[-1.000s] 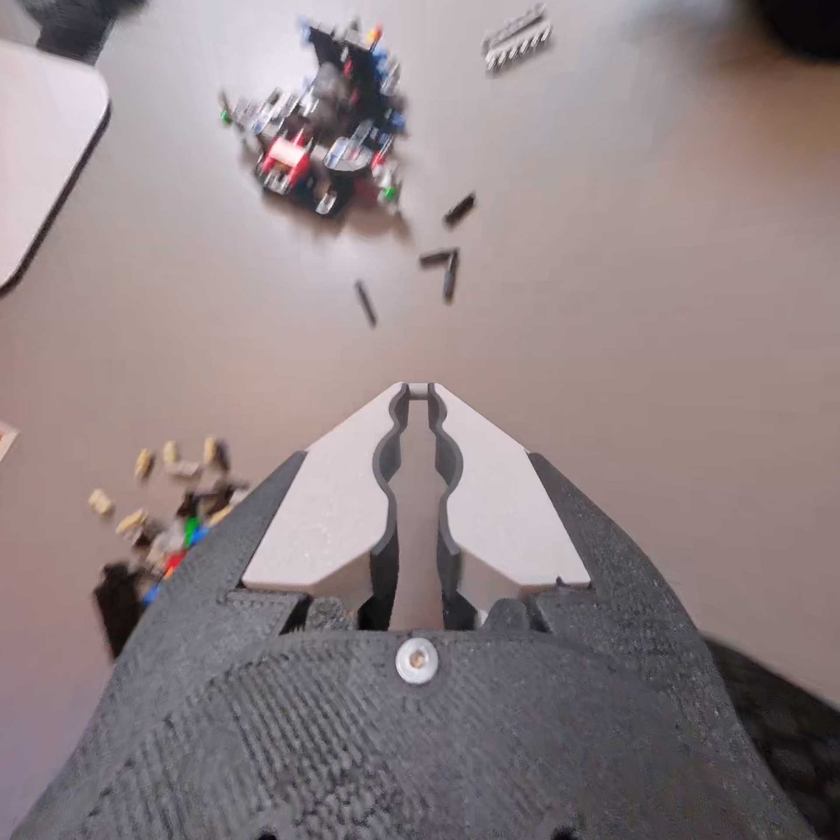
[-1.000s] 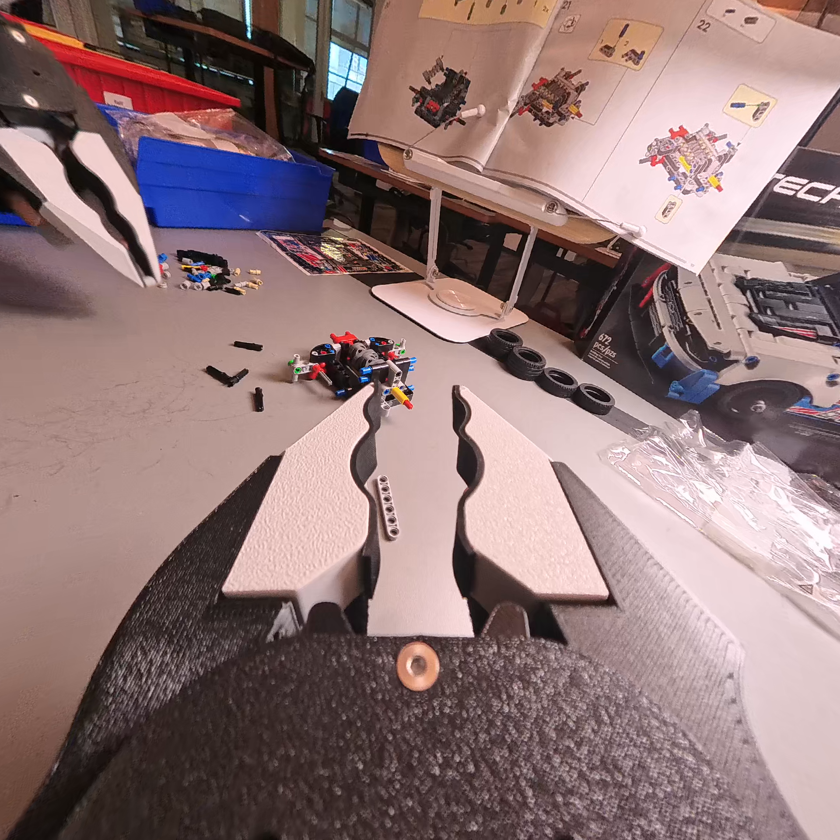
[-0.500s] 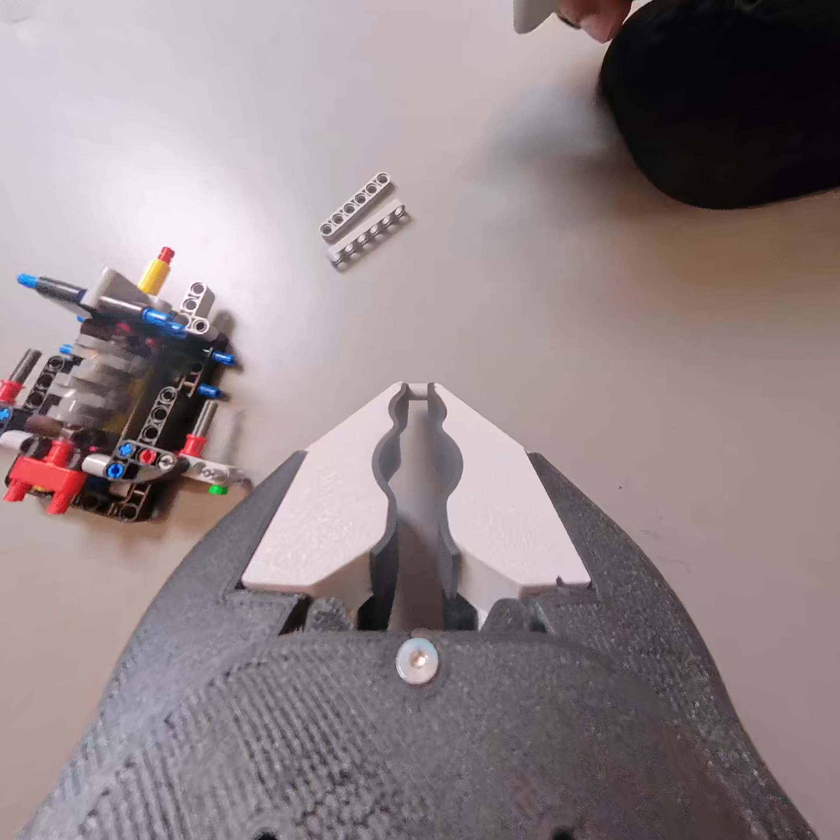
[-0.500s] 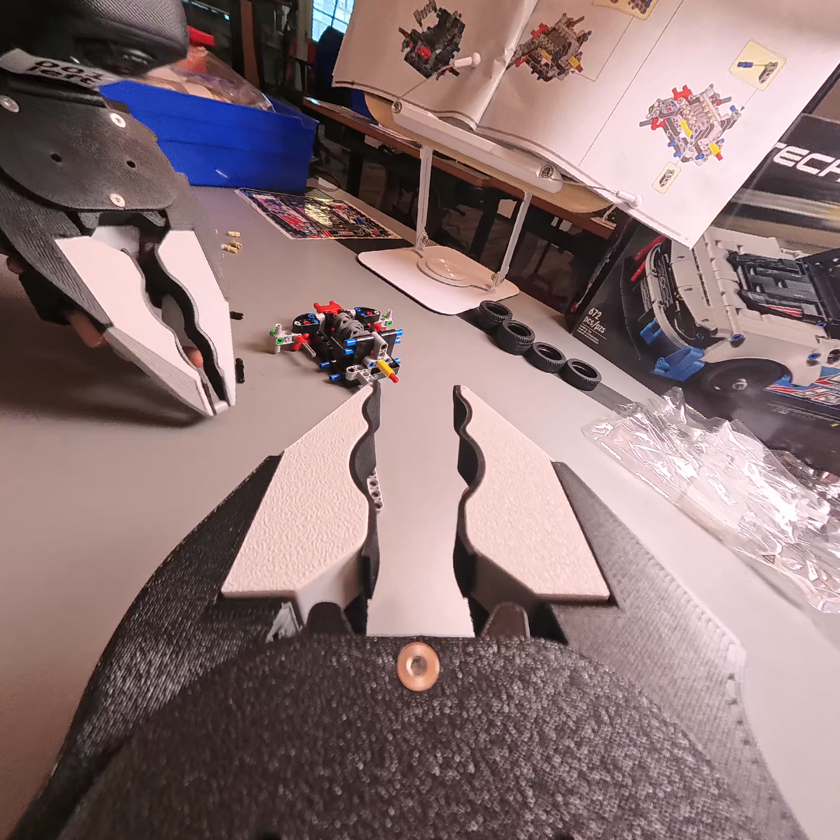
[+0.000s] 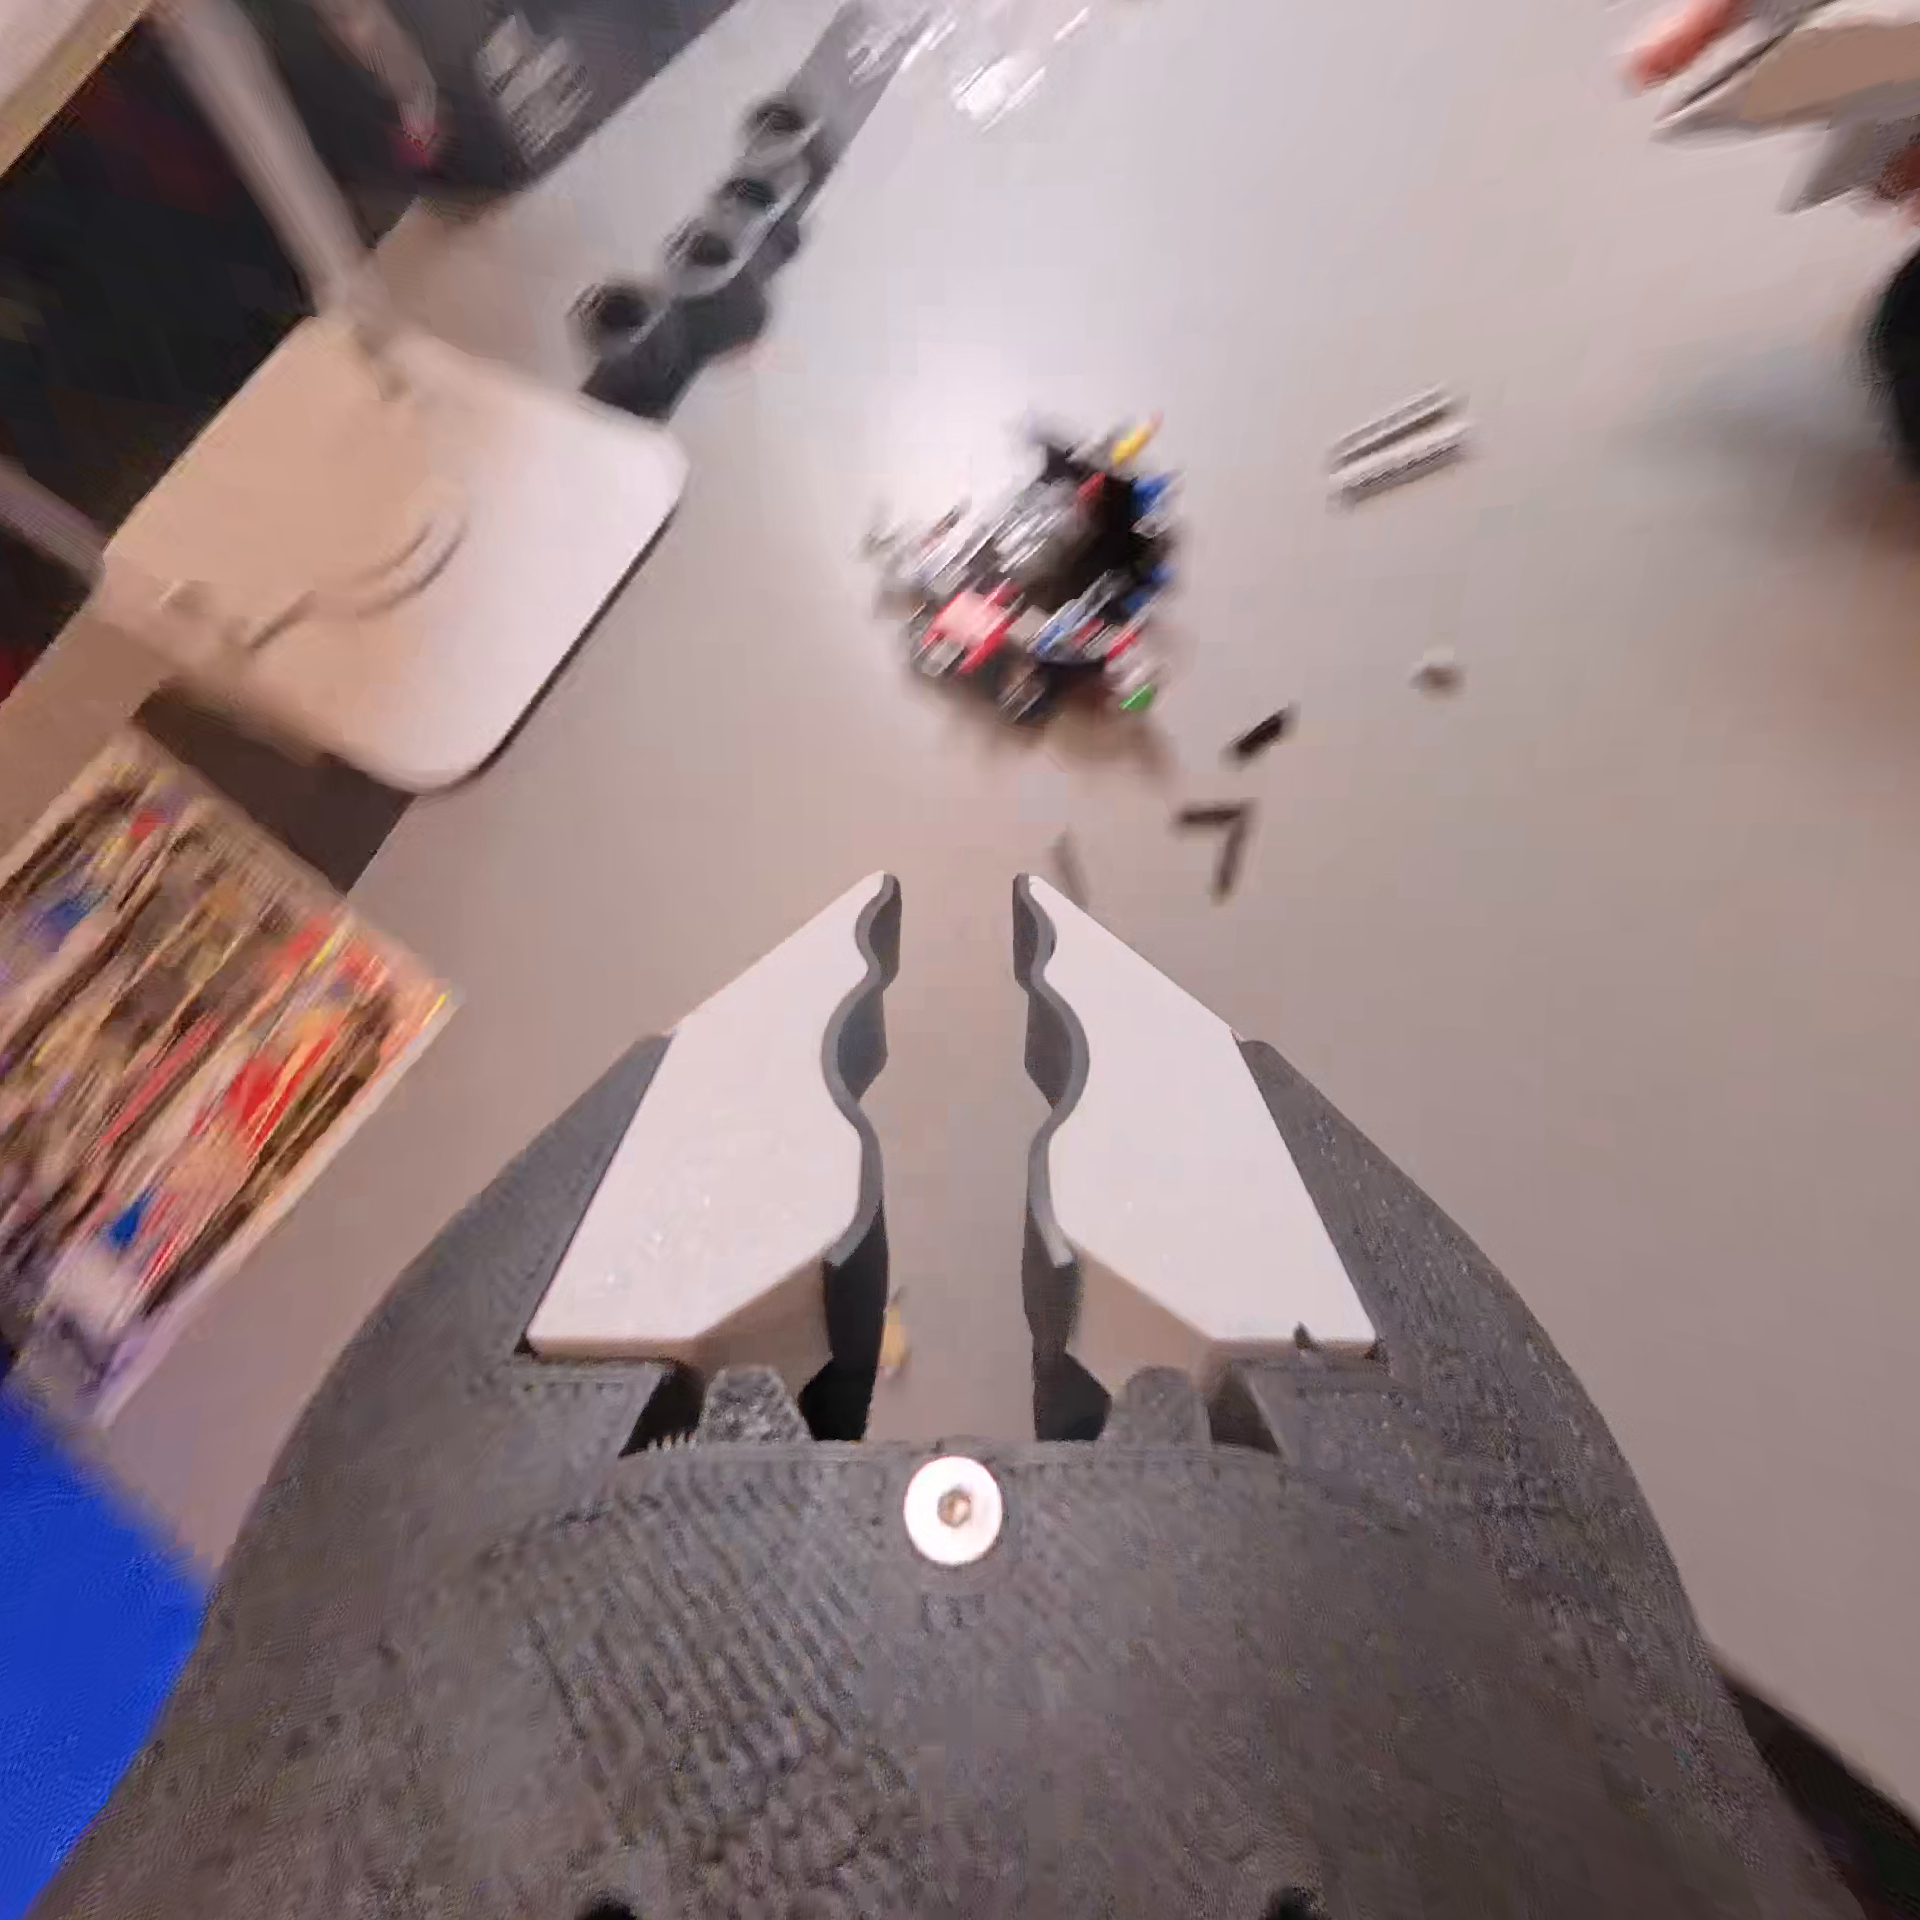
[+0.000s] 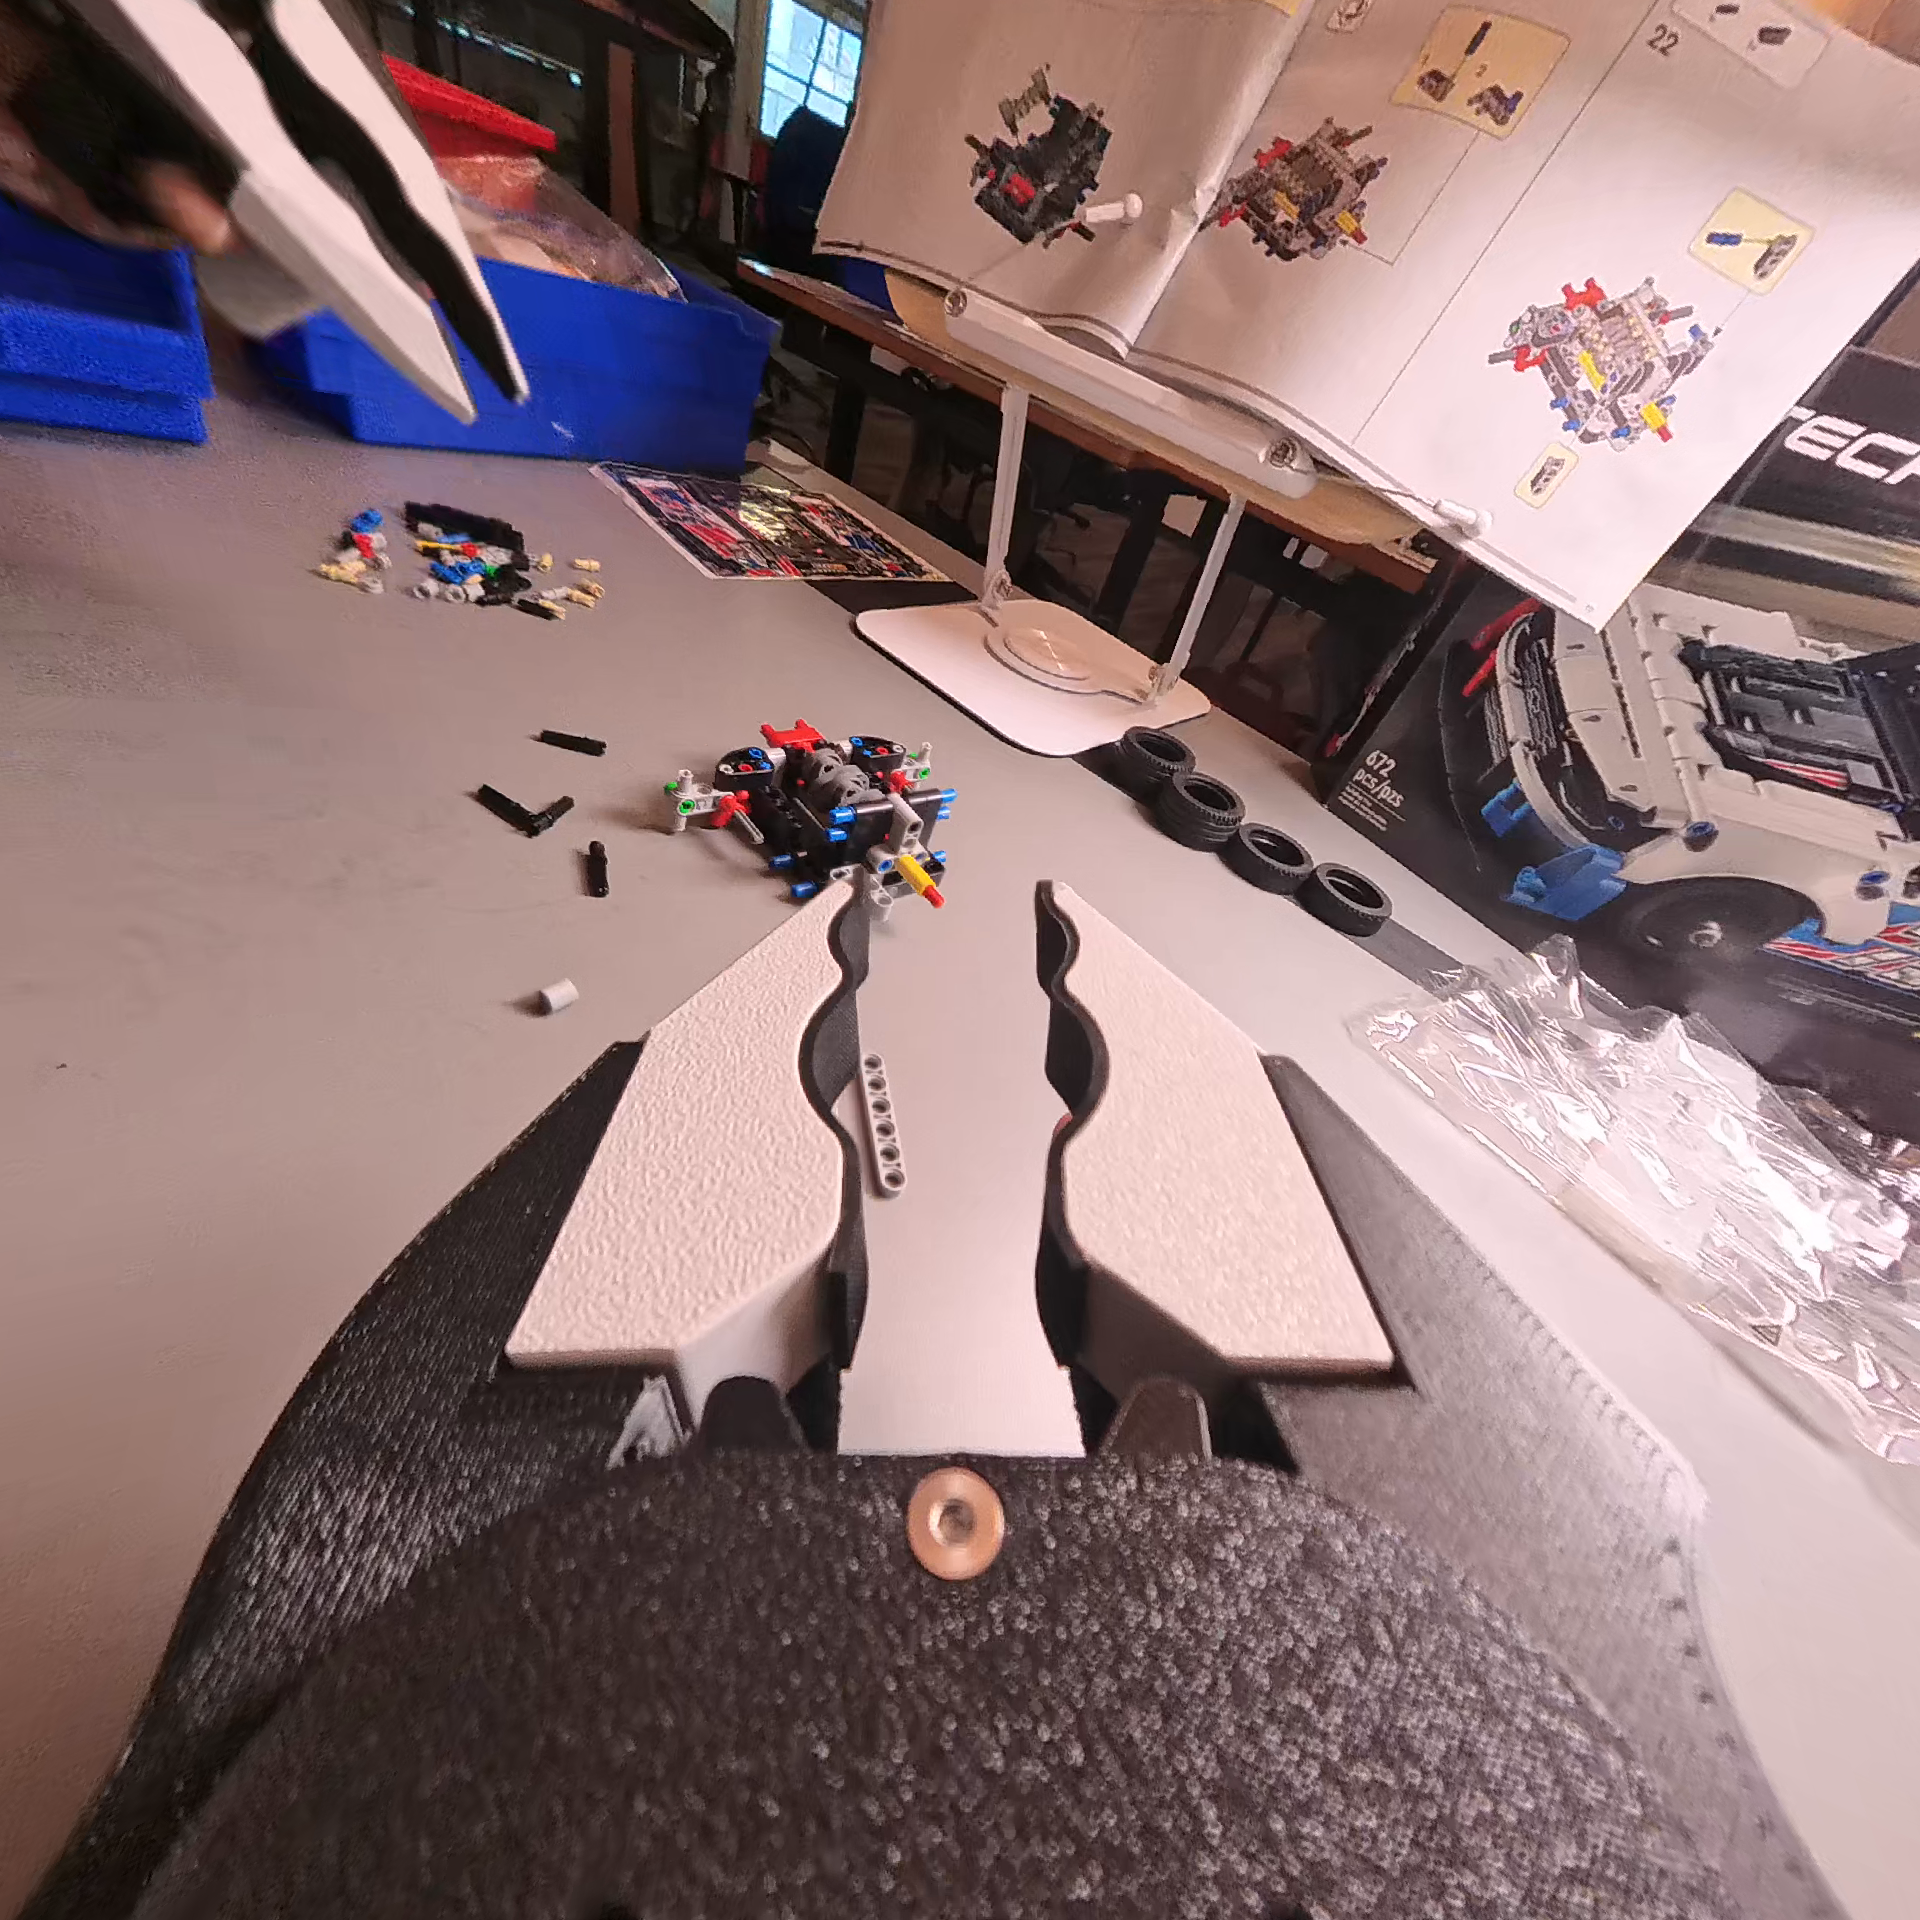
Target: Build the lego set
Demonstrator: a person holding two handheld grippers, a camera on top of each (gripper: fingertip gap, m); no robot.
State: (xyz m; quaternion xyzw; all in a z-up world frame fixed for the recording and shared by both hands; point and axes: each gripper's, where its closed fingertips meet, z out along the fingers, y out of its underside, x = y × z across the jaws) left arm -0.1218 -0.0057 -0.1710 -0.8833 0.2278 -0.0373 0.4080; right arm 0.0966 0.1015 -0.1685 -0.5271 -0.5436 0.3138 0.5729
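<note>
The partly built lego assembly (image 6: 821, 800), black with red, blue and yellow pins, sits mid-table; it is blurred in the left wrist view (image 5: 1039, 582). My right gripper (image 6: 948, 899) is open and empty, low over the table, its tips just short of the assembly. A grey holed beam (image 6: 883, 1122) lies on the table between its fingers. My left gripper (image 5: 956, 888) is open and empty, high above the table; it shows at the upper left of the right wrist view (image 6: 488, 403). A small grey bush (image 6: 558, 995) lies loose. Black pins (image 6: 525, 810) lie left of the assembly.
A pile of small parts (image 6: 457, 566) and a sticker sheet (image 6: 769, 530) lie at the back left. Blue bins (image 6: 571, 353) stand behind. An instruction booklet (image 6: 1351, 208) rests on a white stand (image 6: 1039, 675). Several tyres (image 6: 1257, 842), the set's box (image 6: 1662, 779) and a plastic bag (image 6: 1662, 1143) are to the right. The left gripper's tips are roughly 25 cm from the right gripper's.
My left gripper was shut and came down near the assembly; it has now opened and risen up to the left. A small grey bush now lies on the table. The right gripper stayed open.
</note>
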